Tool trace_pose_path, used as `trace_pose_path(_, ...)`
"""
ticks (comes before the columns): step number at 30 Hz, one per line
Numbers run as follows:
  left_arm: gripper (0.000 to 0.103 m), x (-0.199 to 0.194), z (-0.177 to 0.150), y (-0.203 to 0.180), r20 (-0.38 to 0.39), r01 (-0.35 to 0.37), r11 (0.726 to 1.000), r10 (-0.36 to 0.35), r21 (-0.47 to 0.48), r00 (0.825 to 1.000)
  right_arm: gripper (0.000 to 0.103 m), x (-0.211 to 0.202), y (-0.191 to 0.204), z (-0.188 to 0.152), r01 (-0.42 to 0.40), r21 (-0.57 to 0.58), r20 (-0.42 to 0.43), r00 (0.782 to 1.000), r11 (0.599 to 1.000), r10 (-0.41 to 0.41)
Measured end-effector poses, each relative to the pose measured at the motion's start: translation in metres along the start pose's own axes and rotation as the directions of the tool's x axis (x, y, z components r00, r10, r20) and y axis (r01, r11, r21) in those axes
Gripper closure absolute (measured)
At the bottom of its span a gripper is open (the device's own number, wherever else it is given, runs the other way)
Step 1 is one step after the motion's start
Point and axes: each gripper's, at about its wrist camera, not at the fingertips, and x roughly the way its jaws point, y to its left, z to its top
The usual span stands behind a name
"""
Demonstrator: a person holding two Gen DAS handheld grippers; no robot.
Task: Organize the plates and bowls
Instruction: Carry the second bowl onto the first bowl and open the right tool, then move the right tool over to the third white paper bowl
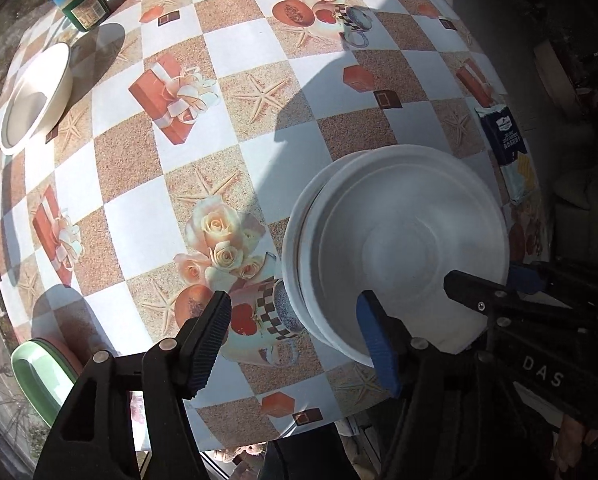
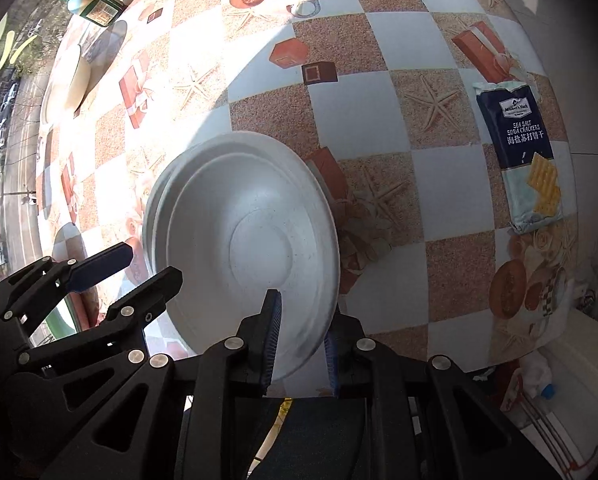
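Left wrist view: the left gripper (image 1: 299, 336) stands wide, nothing between its pads, one finger over the rim of the white bowls (image 1: 399, 240), which sit nested on the checked tablecloth (image 1: 147, 224). Right wrist view: the right gripper (image 2: 301, 340) pinches the near rim of the top bowl – narrow grip.
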Motion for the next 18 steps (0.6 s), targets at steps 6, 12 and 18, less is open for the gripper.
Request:
trace_pose_path(6,0.025,-0.013,-0.006,0.033,0.038,-0.011,0.992,0.016,-0.127,0.999,0.02,-0.009,-0.015,0.0,0.045,0.064,0.04,0.998,0.997,-0.047)
trace_pose_path(12,0.025,-0.025,-0.021,0.056,0.06,-0.028,0.98,0.04,-0.198,0.997,0.02,-0.014,-0.027,0.003,0.137,0.131,0.05,0.988,0.982,-0.144)
trace_pose_path(18,0.025,-0.029,-0.035,0.065,0.055,-0.045,0.979,0.057,-0.197,0.997,0.02,0.009,-0.026,-0.003,0.148,0.145,-0.003,0.989,0.978,-0.149)
